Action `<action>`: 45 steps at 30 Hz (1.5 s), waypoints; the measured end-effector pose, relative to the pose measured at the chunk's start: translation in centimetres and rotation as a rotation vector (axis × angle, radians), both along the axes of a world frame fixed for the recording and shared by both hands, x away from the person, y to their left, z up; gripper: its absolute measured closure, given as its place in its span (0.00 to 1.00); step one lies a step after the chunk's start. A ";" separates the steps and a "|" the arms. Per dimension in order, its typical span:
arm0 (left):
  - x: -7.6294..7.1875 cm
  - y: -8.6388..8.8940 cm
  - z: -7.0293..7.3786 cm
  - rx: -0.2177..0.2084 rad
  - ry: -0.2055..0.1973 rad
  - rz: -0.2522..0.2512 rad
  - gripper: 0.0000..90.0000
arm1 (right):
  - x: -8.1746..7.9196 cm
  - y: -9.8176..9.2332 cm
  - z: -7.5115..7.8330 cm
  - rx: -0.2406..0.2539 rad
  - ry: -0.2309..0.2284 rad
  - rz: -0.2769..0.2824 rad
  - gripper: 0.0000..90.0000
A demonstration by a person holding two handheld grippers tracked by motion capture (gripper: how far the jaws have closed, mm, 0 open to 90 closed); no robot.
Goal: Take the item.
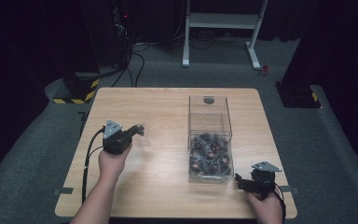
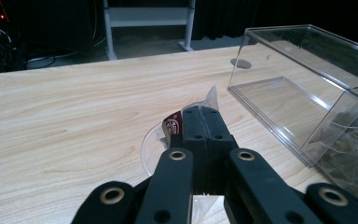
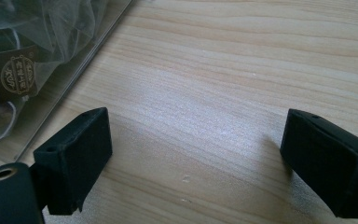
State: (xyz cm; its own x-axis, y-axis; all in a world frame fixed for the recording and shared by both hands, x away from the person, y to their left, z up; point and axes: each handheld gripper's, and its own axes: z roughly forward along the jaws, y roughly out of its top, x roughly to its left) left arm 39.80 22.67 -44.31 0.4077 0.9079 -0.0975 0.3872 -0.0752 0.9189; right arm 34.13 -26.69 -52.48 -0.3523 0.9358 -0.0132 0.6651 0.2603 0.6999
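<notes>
The left gripper (image 1: 137, 129) is held in the person's left hand (image 1: 113, 161), the forearm coming up from the bottom edge of the high view and the jaws pointing away and to the right. Its jaws are pressed tight together, with a thin clear packet (image 2: 179, 130) pinched between them. The right gripper (image 1: 240, 182) sits low in the right hand (image 1: 266, 205), pointing left. Its jaws stand wide apart, nothing between them.
</notes>
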 end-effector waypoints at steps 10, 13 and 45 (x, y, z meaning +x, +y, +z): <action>0.3 -0.2 -0.6 0.020 0.025 0.003 1.00 | 0.0 0.0 0.0 0.000 0.000 0.000 0.10; 0.3 -0.2 -0.7 0.023 0.031 0.004 1.00 | 0.0 0.0 0.0 0.000 0.000 0.000 0.10; 0.5 -0.6 -0.6 0.017 0.054 -0.018 0.57 | 0.0 0.0 0.0 0.002 0.002 0.000 0.10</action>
